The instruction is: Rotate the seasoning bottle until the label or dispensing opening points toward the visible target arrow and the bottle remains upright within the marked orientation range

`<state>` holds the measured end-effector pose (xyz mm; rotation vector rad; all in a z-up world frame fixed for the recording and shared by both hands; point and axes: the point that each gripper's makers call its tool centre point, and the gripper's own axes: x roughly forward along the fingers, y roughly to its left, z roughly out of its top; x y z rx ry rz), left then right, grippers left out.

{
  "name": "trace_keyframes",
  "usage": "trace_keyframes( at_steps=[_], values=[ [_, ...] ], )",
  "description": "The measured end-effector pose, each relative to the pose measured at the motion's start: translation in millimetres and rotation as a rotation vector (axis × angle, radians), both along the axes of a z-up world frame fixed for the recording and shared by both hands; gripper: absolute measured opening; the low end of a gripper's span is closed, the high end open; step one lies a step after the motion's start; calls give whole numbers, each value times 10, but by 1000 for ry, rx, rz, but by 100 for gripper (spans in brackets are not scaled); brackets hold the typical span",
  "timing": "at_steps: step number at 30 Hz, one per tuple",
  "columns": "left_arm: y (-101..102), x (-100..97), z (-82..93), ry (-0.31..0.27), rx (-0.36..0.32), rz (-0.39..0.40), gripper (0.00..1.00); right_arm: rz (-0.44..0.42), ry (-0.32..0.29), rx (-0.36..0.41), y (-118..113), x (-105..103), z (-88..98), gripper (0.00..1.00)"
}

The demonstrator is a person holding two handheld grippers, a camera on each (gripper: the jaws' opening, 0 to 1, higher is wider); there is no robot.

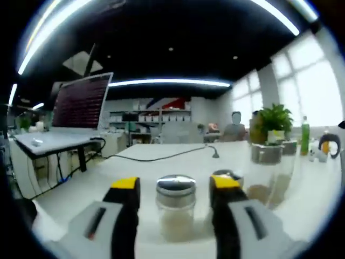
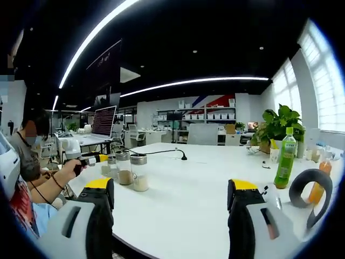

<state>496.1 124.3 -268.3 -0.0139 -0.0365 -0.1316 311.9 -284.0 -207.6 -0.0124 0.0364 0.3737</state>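
Monitor: a screen (image 1: 81,102) stands on a side desk at the left of the left gripper view.
Left hand-held gripper (image 1: 175,189): spread, one yellow-tipped jaw on each side of the jar (image 1: 176,208); whether they touch the glass I cannot tell.
Jar: upright on the white counter (image 1: 161,162), steel lid, pale powder in the lower half. In the right gripper view it is one of three in a row (image 2: 125,171) at the counter's left part (which one, I cannot tell), with the left hand-held gripper reaching them from the left in a person's hand (image 2: 69,170).
Second jar: another lid (image 1: 229,175) shows just behind the right jaw.
Cable: a dark cord (image 1: 161,156) lies across the counter beyond.
Right hand-held gripper (image 2: 170,191): spread wide over bare counter, holding nothing, well apart from the jars.
Plant: a potted plant (image 2: 277,127) at far right.
Bottle: a green bottle (image 2: 285,159) near the plant.
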Motion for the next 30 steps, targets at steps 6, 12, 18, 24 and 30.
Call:
trace_keyframes(
  at_steps=[6, 12, 18, 24, 30],
  values=[
    [50, 71, 67, -21, -1, 62, 49, 13, 6, -6, 26, 5, -15, 90],
    [39, 105, 3, -17, 5, 77, 43, 6, 12, -5, -6, 10, -27, 89],
    [39, 144, -27, -49, -23, 54, 34, -1, 10, -1, -42, 7, -18, 89],
    [59, 148, -26, -60, -29, 30, 34, 0, 16, 0, -40, 13, -35, 89],
    [49, 138, -29, -67, -19, -6, 33, -1, 22, -1, -39, 17, -51, 89]
  ],
)
